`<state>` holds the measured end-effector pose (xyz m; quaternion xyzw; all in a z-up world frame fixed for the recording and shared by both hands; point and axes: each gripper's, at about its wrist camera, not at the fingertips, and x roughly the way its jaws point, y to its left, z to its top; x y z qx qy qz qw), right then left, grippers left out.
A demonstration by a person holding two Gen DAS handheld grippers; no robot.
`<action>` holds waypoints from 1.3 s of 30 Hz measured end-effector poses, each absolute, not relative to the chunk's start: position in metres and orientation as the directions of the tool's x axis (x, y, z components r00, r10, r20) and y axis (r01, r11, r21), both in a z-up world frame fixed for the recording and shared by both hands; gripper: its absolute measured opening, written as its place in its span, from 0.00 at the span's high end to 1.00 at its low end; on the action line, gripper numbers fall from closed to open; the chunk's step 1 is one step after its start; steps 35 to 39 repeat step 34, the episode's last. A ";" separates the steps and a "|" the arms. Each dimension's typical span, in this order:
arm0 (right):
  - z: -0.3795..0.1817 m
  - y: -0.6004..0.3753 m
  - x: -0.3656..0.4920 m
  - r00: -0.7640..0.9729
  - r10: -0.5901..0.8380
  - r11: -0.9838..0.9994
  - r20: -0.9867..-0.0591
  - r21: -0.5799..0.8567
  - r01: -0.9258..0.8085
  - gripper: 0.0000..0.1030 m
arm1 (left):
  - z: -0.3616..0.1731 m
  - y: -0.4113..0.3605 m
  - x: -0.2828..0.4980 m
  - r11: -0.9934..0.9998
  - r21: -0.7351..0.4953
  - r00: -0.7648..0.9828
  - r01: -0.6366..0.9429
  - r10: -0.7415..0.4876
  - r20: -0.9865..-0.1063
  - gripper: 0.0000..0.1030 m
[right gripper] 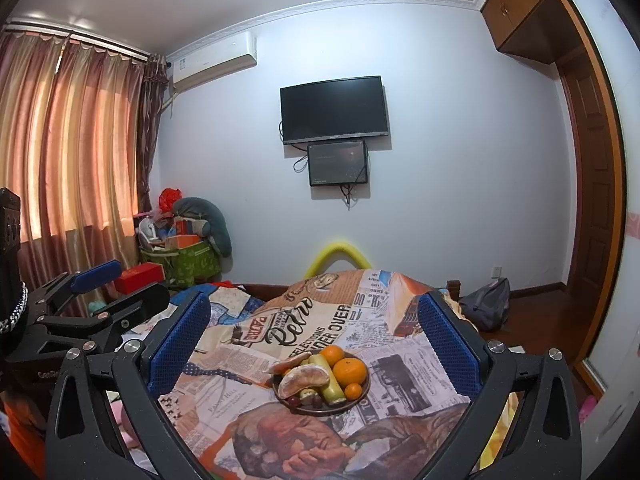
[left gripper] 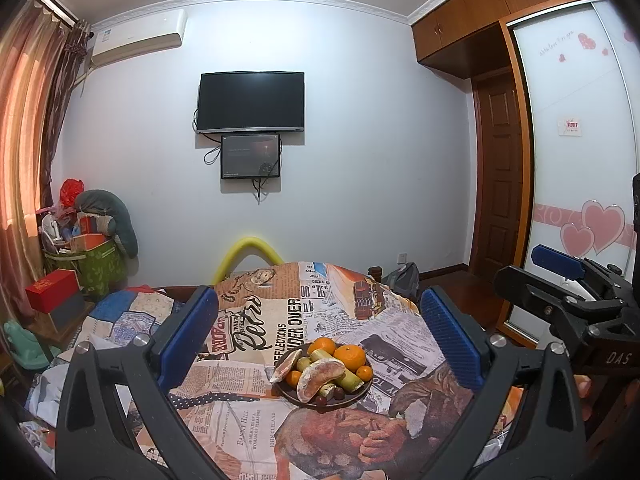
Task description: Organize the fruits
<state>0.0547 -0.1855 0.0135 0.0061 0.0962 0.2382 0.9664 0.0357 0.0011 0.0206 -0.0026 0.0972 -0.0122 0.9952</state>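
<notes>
Both grippers hovering wide open, short of the fruit plate.

The left gripper (left gripper: pixel 320 332) and right gripper (right gripper: pixel 314 336) are holding nothing, jaws spread; the plate (left gripper: pixel 356 398) is lying dead ahead on the newspaper-print cloth (left gripper: pixel 248 424), its pomelo wedge (left gripper: pixel 320 376) angled diagonally, neither gripper clearly nearer.

- A plate (left gripper: pixel 356 394) sits on the cloth-covered table (left gripper: pixel 256 412), ahead of both grippers.
- In the plate: oranges (left gripper: pixel 349 357) toward the back and right, pomelo wedges (left gripper: pixel 319 377) at left and front, grapes (left gripper: pixel 321 401) at the near rim.
- Behind the table, a television (left gripper: pixel 251 102) hangs on the wall, a smaller screen (left gripper: pixel 250 156) just below it.
</notes>
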 end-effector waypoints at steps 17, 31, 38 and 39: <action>0.017 -0.186 0.052 0.868 0.464 0.885 -0.180 0.056 -0.462 0.00 | 0.020 0.002 0.037 0.999 -0.029 0.981 0.019 -0.025 -0.195 0.00; 0.016 -0.186 0.052 0.866 0.464 0.885 -0.185 0.053 -0.463 0.00 | 0.020 0.006 0.038 0.999 -0.047 0.981 0.023 -0.031 -0.194 0.00; 0.015 -0.186 0.053 0.866 0.464 0.885 -0.188 0.056 -0.462 0.00 | 0.019 0.006 0.038 0.998 -0.049 0.979 0.030 -0.039 -0.198 0.00; 0.015 -0.186 0.053 0.866 0.464 0.885 -0.188 0.056 -0.462 0.00 | 0.019 0.006 0.038 0.998 -0.049 0.979 0.030 -0.039 -0.198 0.00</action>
